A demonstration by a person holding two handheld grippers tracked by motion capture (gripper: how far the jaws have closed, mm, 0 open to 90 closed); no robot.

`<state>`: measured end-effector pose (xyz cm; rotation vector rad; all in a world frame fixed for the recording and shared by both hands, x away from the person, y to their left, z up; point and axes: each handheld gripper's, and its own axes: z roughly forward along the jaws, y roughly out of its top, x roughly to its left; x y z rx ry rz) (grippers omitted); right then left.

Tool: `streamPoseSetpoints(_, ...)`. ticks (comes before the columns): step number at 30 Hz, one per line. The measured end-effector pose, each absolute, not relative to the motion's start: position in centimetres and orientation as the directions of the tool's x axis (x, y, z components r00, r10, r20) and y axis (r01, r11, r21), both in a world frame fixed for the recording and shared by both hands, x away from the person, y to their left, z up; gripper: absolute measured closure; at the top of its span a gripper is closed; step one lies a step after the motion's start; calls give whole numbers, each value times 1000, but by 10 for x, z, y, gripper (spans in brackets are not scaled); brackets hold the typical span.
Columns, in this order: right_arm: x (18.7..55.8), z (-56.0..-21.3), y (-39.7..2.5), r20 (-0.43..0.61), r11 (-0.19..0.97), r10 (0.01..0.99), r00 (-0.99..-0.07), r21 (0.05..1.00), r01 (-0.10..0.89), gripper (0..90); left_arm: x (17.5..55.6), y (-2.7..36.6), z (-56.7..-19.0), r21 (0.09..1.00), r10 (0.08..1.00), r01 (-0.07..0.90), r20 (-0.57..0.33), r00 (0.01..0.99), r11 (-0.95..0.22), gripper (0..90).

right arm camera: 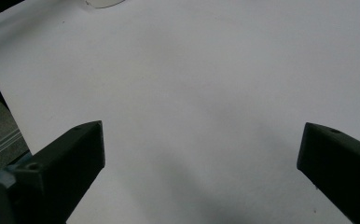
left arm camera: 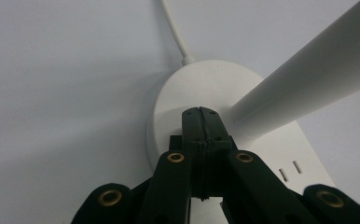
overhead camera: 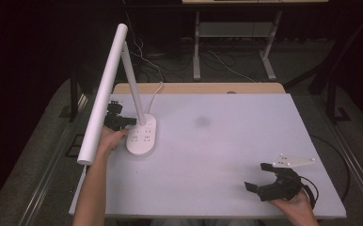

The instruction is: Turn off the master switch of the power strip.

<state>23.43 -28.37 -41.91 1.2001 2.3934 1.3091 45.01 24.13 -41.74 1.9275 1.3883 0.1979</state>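
A white desk lamp stands at the table's left, with an oval base (overhead camera: 142, 136) that carries socket slots, a slanted stem (overhead camera: 133, 80) and a long tube head (overhead camera: 102, 92). My left gripper (overhead camera: 131, 121) is shut, its tips resting on the base (left arm camera: 197, 88) right beside the foot of the stem (left arm camera: 304, 88); in the left gripper view the two jaws (left arm camera: 200, 116) press flat together with nothing between them. My right gripper (overhead camera: 257, 176) sits near the front right of the table, jaws wide apart, empty over the bare surface (right arm camera: 201, 107).
The lamp's white cord (overhead camera: 155, 92) runs from the base to the table's back edge. The white table top (overhead camera: 226, 141) is bare between the two grippers. Table legs and cables (overhead camera: 226, 66) lie on the floor beyond the table.
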Motion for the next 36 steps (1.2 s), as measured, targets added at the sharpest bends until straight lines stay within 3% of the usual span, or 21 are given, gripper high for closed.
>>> streamPoseSetpoints(5,235,-420,-283,228,293,713,-663,762,577,1,451,250,-418,633,850,770,-361,384,-79,900)
streamPoseSetpoints(13,236,-421,-285,229,291,716,-659,760,581,1,449,254,-414,659,843,751,-379,381,-43,898)
streamPoseSetpoints(36,237,-421,-286,227,284,720,-656,766,576,1,413,271,-368,784,861,620,-306,406,-13,896)
